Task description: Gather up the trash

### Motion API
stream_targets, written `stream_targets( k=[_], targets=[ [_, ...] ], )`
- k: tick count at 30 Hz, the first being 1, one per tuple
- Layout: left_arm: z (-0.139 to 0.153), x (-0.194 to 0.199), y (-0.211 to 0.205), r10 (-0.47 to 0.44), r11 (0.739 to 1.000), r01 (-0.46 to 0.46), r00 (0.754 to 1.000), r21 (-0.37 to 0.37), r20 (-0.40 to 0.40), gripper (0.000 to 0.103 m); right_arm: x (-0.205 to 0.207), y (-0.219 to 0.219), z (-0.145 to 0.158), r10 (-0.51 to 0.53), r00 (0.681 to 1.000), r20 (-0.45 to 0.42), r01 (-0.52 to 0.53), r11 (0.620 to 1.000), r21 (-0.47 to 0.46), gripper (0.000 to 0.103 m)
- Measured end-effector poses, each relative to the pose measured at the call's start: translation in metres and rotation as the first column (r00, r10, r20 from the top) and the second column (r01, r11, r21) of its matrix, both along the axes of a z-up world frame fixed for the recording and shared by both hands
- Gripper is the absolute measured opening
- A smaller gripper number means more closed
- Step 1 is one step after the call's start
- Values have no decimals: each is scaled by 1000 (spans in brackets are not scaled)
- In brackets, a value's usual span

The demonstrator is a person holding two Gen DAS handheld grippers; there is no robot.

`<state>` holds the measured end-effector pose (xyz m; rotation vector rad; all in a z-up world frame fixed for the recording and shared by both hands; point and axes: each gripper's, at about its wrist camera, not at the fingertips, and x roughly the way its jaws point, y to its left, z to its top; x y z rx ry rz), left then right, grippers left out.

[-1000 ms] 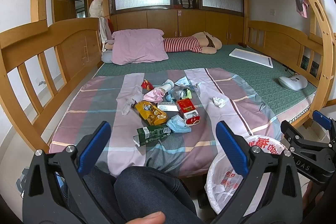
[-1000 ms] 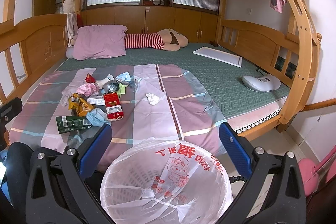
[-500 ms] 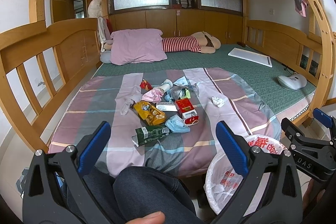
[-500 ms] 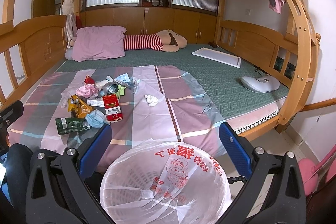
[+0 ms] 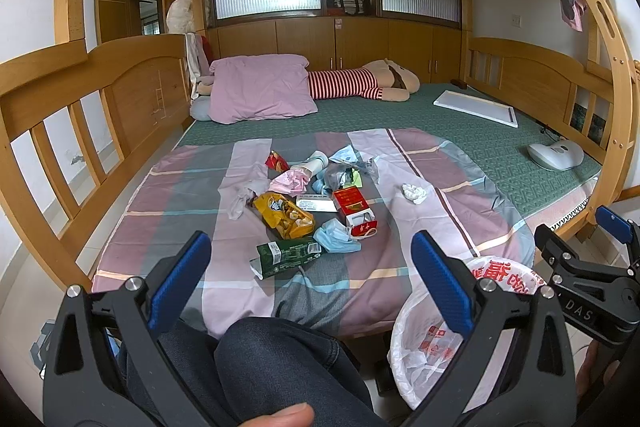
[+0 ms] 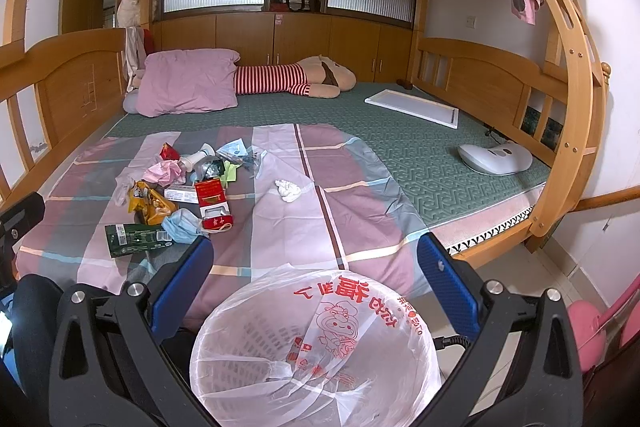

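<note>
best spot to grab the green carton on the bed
Take the green carton across its narrow width near the middle, coming down from above. It lies flat with its long side across the view, nearest of the pile, its right end close against the blue mask.

The sheet (image 5: 248,239) is checked in mauve, grey and pale pink with thin blue lines; under it the mattress (image 5: 460,131) is green with a woven pattern; the pillow (image 5: 260,91) is lilac; the plush toy (image 5: 360,85) wears red and white stripes. Among the litter: a yellow snack bag (image 5: 284,215), a red carton (image 5: 354,205), a dark green box (image 5: 286,255), a light blue mask (image 5: 336,241). The bin liner (image 6: 320,339) is clear white (red print); both tongs, left (image 5: 310,281) and right (image 6: 314,281), are black with blue pads.
</note>
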<state>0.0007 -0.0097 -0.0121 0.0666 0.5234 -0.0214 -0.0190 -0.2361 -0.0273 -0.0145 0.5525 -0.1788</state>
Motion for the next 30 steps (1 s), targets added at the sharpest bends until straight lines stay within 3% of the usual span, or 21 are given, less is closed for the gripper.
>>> stream_targets(
  k=[30],
  targets=[
    [-1, 1, -2, -1, 1000, 1, 1000, 2, -4, 100, 0, -1, 0, 0, 1000, -1, 0, 1000, 2, 100]
  ],
)
